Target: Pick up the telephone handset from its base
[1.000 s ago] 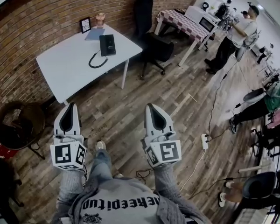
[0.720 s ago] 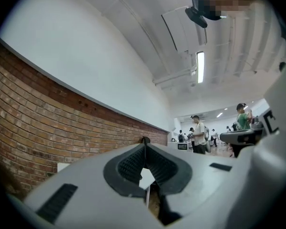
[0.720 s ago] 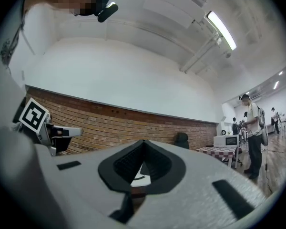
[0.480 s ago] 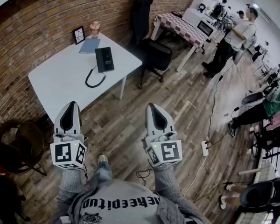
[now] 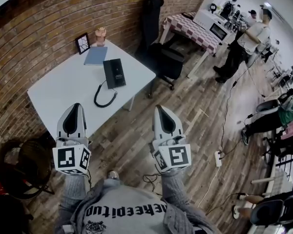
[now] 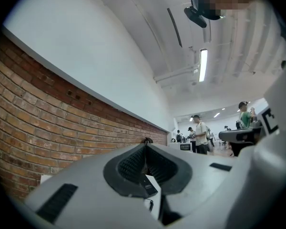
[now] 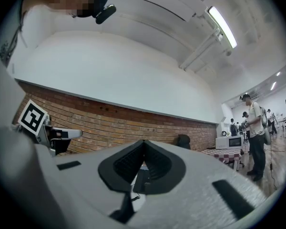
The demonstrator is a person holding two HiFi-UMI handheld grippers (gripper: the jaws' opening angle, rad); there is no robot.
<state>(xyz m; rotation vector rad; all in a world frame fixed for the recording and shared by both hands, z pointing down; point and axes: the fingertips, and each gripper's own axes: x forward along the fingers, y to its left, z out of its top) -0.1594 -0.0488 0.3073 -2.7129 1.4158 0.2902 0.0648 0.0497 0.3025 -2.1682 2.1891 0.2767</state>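
A black telephone (image 5: 115, 73) lies flat on the white table (image 5: 63, 89), its handset on the base and its coiled cord (image 5: 103, 99) looping toward the front edge. My left gripper (image 5: 73, 107) and right gripper (image 5: 159, 108) are held side by side over the wooden floor, short of the table, both shut and empty. In the left gripper view the telephone (image 6: 147, 186) shows small behind the closed left gripper (image 6: 146, 146). It also shows as the dark telephone (image 7: 142, 179) past the closed right gripper (image 7: 144, 142).
A blue notebook (image 5: 95, 55), a picture frame (image 5: 82, 43) and a small figurine (image 5: 101, 34) sit at the table's back. A black office chair (image 5: 162, 52) stands to its right. Farther right are a checked table (image 5: 195, 29), people (image 5: 244, 40) and a floor power strip (image 5: 218, 158).
The white table with the telephone has come nearer and lower in the head view as I walk toward it. Both grippers stay shut and keep their places in front of me.
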